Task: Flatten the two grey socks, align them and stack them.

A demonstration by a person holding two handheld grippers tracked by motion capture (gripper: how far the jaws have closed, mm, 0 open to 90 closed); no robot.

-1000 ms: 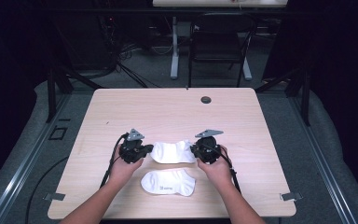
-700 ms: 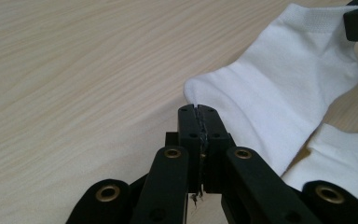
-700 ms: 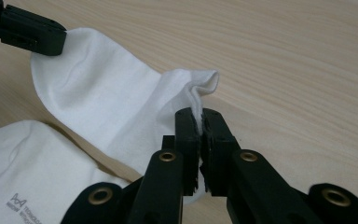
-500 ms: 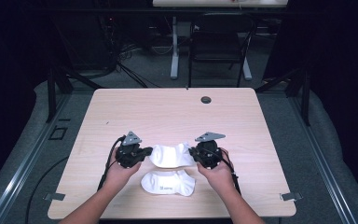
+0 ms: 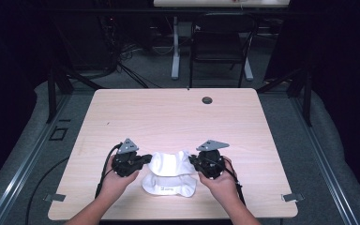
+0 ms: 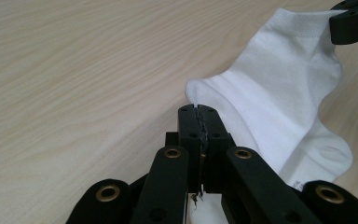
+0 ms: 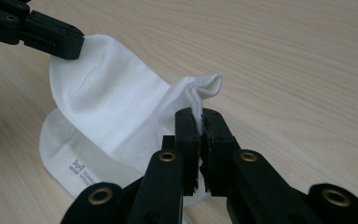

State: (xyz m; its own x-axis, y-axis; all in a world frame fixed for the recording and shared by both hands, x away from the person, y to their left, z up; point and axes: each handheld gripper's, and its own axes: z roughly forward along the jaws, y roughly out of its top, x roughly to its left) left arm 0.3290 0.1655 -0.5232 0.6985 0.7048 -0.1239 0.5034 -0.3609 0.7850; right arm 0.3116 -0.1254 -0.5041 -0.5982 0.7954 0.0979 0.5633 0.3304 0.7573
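High view placed both grippers low on the table [image 5: 168,112], toward six o'clock, with a white sock [image 5: 169,162] slung between them. The left gripper [image 5: 144,160] sat at nine o'clock of the sock and the right gripper [image 5: 193,161] at three o'clock, so the sock's long axis ran nine to three, each hand equally near its own end. A second white sock [image 5: 168,185] lay flat just toward six o'clock, partly under the held one; I judged the held sock was being carried over it for pairing.

In the left gripper view the jaws were clenched on one end of the held sock. In the right gripper view the jaws pinched a bunched fold at the other end, and the lower sock's printed mark showed beneath.

The pale wood-grain tabletop was bare apart from a dark round grommet [image 5: 207,100] near twelve o'clock. Beyond it stood a dark room with a chair [image 5: 219,47], cables and grey floor.
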